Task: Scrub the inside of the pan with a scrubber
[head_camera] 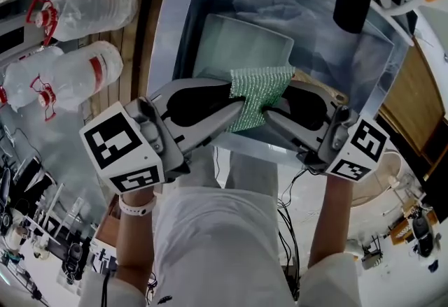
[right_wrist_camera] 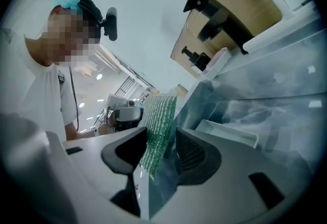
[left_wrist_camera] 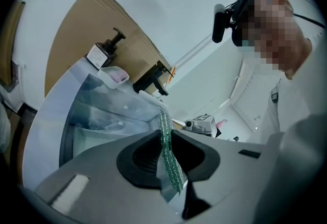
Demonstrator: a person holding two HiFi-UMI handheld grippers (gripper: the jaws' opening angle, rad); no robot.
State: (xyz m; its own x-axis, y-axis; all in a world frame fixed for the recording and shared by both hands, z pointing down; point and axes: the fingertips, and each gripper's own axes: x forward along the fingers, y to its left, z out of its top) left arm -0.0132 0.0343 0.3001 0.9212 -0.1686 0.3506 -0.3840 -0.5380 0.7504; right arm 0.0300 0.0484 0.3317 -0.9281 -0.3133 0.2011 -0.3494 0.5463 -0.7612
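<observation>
The scrubber (head_camera: 259,96) is up in the air, a flat green mesh pad that glitters with pale flecks and hangs on edge over the near rim of the sink (head_camera: 164,19). The left gripper (head_camera: 236,97) has it: both dark pads are clamped on the pad's left edge, and its own view shows the mesh pinched edge-on between them. From the right, the right gripper (head_camera: 276,101) has its jaws spread wide on either side of the mesh (a clear gap shows on the sink side), so it presses on nothing. Just beyond them the pan (head_camera: 238,47), pale and rectangular with rounded corners, lies in the basin with its inside facing up. Far left on the wooden counter lie two clear bottles (head_camera: 91,8) with red caps.
</observation>
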